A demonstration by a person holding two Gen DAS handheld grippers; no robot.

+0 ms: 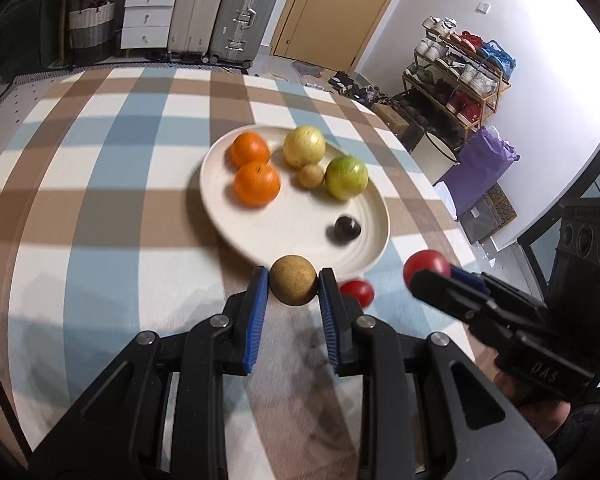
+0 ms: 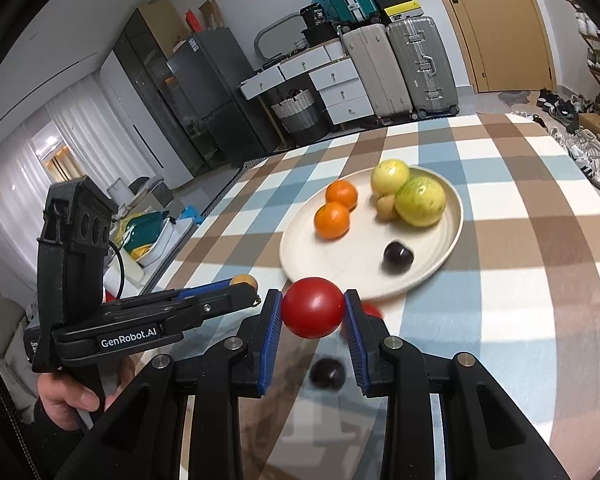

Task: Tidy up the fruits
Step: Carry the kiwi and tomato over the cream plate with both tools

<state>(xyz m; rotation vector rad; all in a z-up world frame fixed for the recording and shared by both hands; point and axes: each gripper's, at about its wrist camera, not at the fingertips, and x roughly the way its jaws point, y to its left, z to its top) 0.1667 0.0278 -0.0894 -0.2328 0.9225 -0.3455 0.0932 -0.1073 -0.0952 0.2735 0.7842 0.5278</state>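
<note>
My left gripper [image 1: 293, 286] is shut on a round brown fruit [image 1: 293, 279], held above the checked tablecloth just short of the cream plate [image 1: 374, 208]. My right gripper [image 2: 313, 312] is shut on a red tomato [image 2: 313, 307], also lifted near the plate's [image 2: 452, 236] front rim. On the plate lie two oranges [image 1: 256, 182], a yellow fruit [image 1: 304, 146], a green-yellow fruit [image 1: 346, 177], a small brown fruit [image 1: 311, 176] and a dark plum [image 1: 343, 230]. A second red tomato [image 1: 358, 291] and another dark plum [image 2: 327, 373] lie on the cloth below the grippers.
The table carries a blue, brown and white checked cloth [image 1: 100, 200]. Suitcases [image 1: 228, 12] and white drawers [image 1: 146, 18] stand behind the far edge, a shoe rack [image 1: 460, 76] to the right. A person's hand [image 2: 72, 396] grips the left tool's handle.
</note>
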